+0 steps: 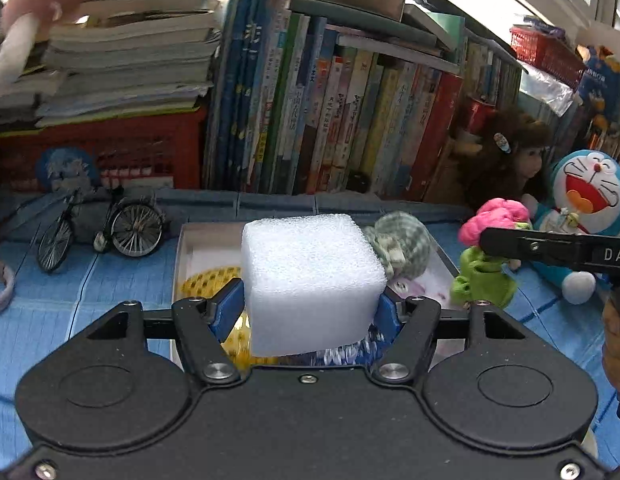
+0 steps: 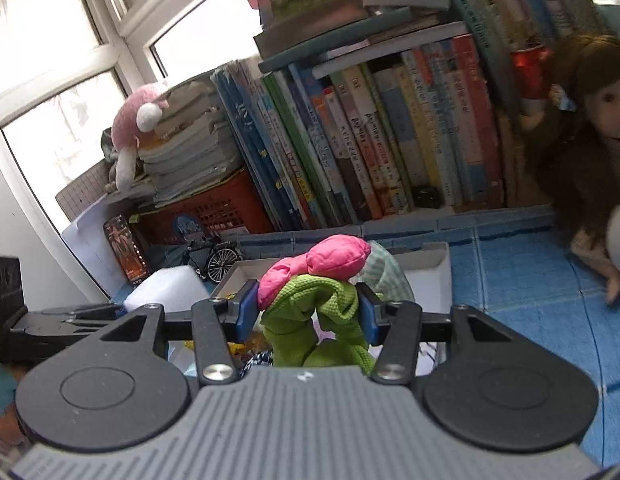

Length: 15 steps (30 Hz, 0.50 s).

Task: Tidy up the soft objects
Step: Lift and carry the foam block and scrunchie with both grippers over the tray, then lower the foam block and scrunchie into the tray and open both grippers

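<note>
Left gripper (image 1: 311, 312) pinches the white foam block (image 1: 311, 280) above the white box (image 1: 182, 248); right gripper (image 2: 306, 312) clamps the green-and-pink cloth toy (image 2: 313, 292) just over the same box (image 2: 441, 264). Best to lower each into a bare patch, clear of the checked plush (image 1: 401, 244), then let go. Readable: only "DA" on the right gripper's arm; book spines too blurred.

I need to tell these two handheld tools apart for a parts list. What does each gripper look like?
Both have black scissor linkages with silver pivot bolts and blue finger pads. The left gripper has a smooth black body. The right gripper has a ribbed grey body.
</note>
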Each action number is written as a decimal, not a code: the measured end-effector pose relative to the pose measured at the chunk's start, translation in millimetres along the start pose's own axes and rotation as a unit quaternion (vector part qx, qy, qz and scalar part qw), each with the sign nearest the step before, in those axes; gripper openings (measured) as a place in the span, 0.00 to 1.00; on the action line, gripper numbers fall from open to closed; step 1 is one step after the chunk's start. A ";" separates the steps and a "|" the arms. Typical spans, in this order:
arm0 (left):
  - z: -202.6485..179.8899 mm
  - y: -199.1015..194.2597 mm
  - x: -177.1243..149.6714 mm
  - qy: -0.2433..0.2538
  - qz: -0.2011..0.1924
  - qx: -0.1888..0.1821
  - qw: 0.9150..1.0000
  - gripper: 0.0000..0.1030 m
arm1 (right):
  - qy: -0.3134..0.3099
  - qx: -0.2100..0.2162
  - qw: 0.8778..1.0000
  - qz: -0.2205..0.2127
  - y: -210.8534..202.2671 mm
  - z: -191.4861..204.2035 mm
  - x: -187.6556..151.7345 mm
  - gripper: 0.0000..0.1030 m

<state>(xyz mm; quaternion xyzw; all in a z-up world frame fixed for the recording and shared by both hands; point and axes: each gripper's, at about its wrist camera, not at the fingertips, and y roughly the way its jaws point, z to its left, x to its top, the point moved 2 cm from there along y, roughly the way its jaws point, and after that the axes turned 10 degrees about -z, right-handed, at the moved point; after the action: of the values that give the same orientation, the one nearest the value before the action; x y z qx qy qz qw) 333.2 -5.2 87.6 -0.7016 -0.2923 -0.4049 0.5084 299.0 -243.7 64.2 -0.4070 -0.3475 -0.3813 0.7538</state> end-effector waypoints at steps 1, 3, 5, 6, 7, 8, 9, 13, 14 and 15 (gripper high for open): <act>-0.8 6.2 4.1 0.002 0.000 0.000 1.000 0.63 | 0.001 0.001 1.000 0.003 6.4 0.8 2.5 0.54; -1.2 19.3 12.3 0.000 0.002 0.002 1.000 0.63 | 0.001 0.006 1.000 0.009 18.6 3.0 8.0 0.54; -1.0 31.1 17.3 0.000 0.007 0.007 1.000 0.63 | 0.000 0.011 1.000 0.015 29.0 5.4 11.5 0.54; -1.2 36.2 18.3 0.001 0.009 0.009 1.000 0.63 | 0.001 0.018 1.000 0.019 33.4 7.4 11.4 0.54; -1.4 42.0 17.1 0.004 0.014 0.009 1.000 0.63 | 0.001 0.026 0.999 0.021 36.3 8.5 10.6 0.54; -1.6 47.0 15.7 0.007 0.019 0.010 1.000 0.63 | 0.002 0.039 0.999 0.023 39.2 10.2 8.6 0.54; -1.5 50.5 13.4 0.010 0.023 0.012 1.000 0.63 | 0.002 0.053 0.998 0.027 42.0 11.5 6.5 0.54; 2.3 67.5 3.2 0.024 0.043 0.024 0.999 0.63 | -0.004 0.074 0.996 0.046 56.2 12.7 -2.0 0.54; 3.4 69.3 1.8 0.024 0.045 0.027 0.998 0.61 | -0.004 0.066 0.996 0.054 60.5 11.6 -4.8 0.54; 4.7 71.1 0.7 0.023 0.048 0.028 0.998 0.60 | -0.004 0.059 0.996 0.061 64.6 10.4 -8.1 0.54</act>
<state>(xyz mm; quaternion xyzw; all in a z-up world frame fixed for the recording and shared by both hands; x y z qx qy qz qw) 393.2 -22.9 53.7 -0.6910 -0.2580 -0.3876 0.5528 348.5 -207.7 39.4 -0.3834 -0.3466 -0.3114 0.7974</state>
